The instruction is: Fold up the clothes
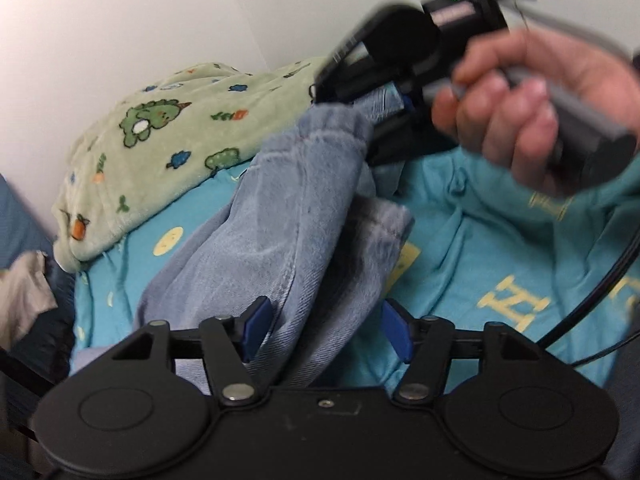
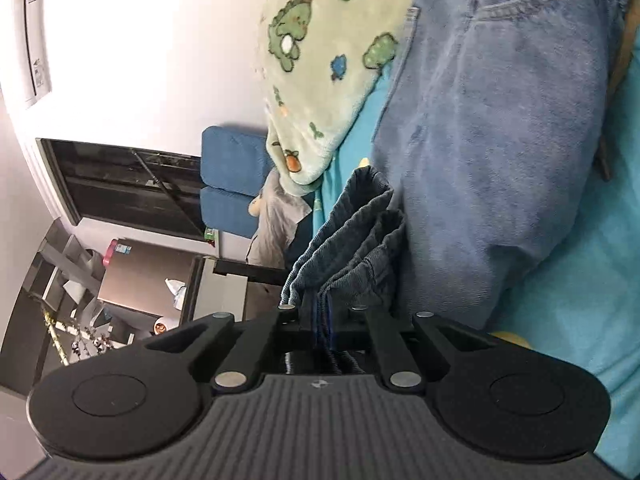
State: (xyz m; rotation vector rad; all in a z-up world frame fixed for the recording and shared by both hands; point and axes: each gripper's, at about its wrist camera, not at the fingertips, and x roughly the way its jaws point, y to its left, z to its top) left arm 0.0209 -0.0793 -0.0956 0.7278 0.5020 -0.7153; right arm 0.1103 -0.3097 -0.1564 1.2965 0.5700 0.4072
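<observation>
Two hand-held grippers here: right hand-held gripper (image 2: 326, 320) tipped sideways, clamped on faded blue denim jeans (image 1: 280, 232) (waistband end); left hand-held gripper (image 1: 326, 328) angled downward, pads apart, jeans loose between.

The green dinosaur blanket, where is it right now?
In the left wrist view the blanket lies bunched at upper left on the teal sheet, against the white wall, just left of the jeans.

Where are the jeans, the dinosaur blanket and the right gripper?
jeans (image 1: 272, 216): left wrist view, middle of the draped leg.
dinosaur blanket (image 1: 160, 148): left wrist view, green fleece centre.
right gripper (image 2: 326, 320): right wrist view, between jaws clamping denim.
</observation>
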